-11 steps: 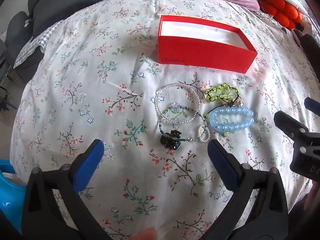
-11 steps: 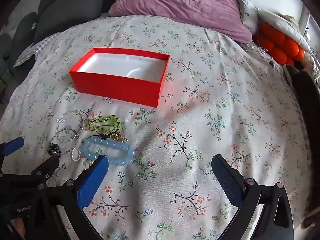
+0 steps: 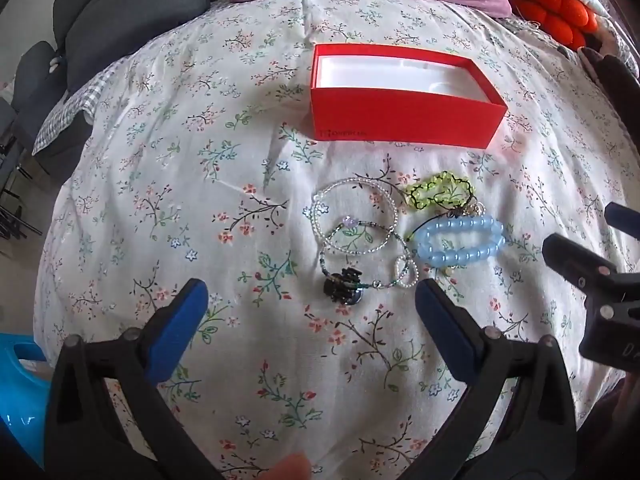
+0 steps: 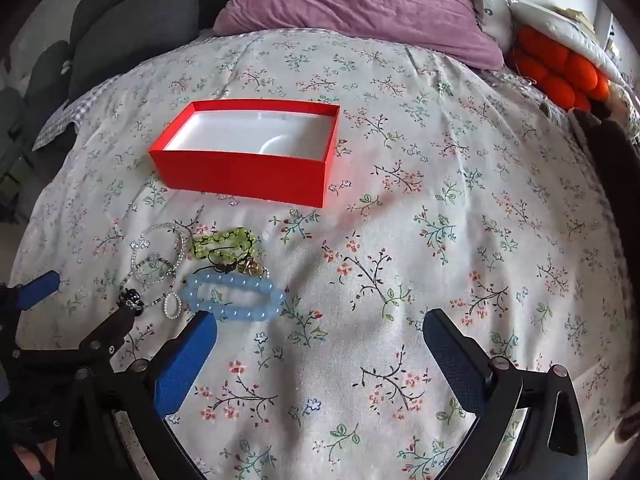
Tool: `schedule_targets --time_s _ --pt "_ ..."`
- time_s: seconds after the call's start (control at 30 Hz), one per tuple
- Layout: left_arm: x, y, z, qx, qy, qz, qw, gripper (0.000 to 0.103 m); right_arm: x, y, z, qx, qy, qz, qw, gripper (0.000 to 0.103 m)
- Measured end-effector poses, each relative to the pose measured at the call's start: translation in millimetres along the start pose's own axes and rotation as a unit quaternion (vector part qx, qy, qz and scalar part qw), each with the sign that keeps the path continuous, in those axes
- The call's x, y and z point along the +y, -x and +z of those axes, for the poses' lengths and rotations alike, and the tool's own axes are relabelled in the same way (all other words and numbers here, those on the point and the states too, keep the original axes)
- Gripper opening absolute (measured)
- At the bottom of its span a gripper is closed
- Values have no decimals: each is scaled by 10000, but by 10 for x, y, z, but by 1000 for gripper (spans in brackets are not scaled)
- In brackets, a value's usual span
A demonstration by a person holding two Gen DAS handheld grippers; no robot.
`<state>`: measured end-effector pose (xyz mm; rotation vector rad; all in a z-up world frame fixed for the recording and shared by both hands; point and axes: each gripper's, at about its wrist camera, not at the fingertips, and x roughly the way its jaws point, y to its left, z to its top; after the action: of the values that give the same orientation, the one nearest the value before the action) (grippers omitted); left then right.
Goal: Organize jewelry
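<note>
Black clip (image 3: 343, 286) detail blurred; right tool (image 3: 592, 252) cut off at edge.

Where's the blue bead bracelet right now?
In the left wrist view the blue bead bracelet lies on the floral bedspread, right end of the jewelry cluster, just below the green bracelet and nearer than the red box.

Red box (image 3: 404, 118), front wall, lower left corner: small dark print, too blurred to read
Right gripper (image 3: 616, 350) body, left-wrist view: white letters "DA", cut off
</note>
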<state>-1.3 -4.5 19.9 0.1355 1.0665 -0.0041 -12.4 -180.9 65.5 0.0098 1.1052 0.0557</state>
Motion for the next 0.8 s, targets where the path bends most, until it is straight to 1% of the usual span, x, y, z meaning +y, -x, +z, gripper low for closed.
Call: schedule_targets --time_s 0.03,0.2,0.47,0.8 --pt "16 -7 6 12 23 -7 10000 103 -10 -91 -5 61 5 23 10000 103" --pt "-4 -18 10 9 98 -10 10000 103 49 -213 -12 124 107 -76 9998 103" --pt "18 -45 12 30 142 37 9999 103 151 -240 -17 152 225 -137 9995 103" --pt "35 -49 5 24 134 73 9999 103 90 -276 -10 237 155 -169 9995 103"
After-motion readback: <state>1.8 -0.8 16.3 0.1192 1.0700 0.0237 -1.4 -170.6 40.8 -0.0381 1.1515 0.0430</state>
